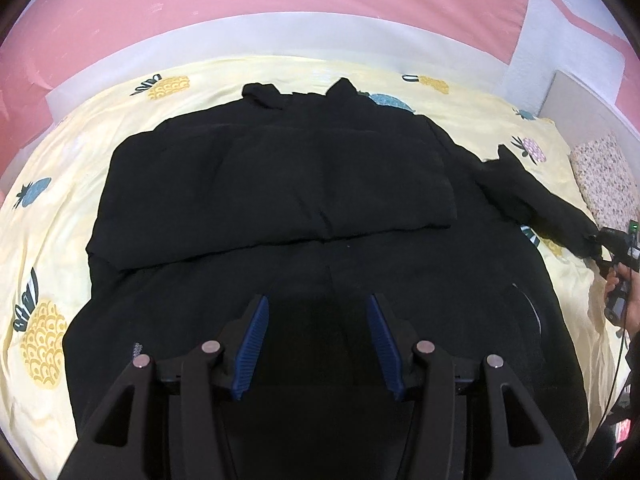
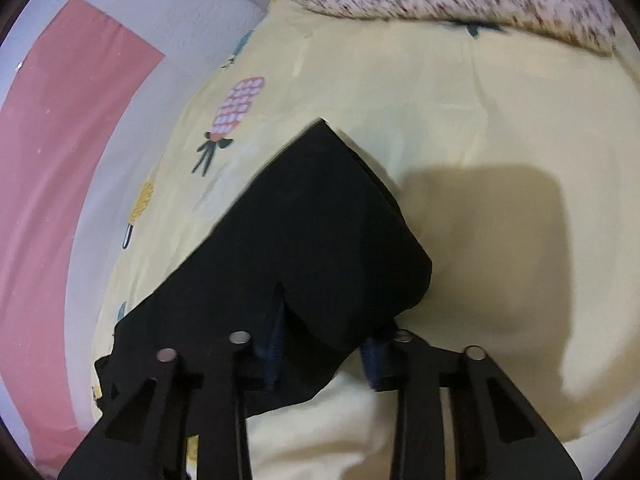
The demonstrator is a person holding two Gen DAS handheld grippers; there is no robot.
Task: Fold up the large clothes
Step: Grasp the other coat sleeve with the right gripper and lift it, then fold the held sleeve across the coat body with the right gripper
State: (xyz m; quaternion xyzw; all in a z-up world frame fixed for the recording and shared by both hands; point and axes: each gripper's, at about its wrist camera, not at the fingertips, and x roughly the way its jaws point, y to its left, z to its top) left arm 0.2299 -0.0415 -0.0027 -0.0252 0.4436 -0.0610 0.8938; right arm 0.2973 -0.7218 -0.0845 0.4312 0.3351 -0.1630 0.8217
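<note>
Both wrist views tilt down, close over the bed (image 1: 80, 168); sharing the jacket sleeve (image 2: 320, 220).

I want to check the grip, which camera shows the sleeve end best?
The right wrist view: the sleeve fills it, with the right gripper closed on it. The left wrist view shows it small at the right edge.

A bedroom in a home, a bed (image 1: 60, 216) spread with a pale yellow sheet printed with pineapples, a speckled pillow (image 1: 604, 184) at its far right end, a pink and white wall (image 1: 248, 8) close behind, a black jacket (image 1: 304, 208) laid out flat on the sheet
</note>
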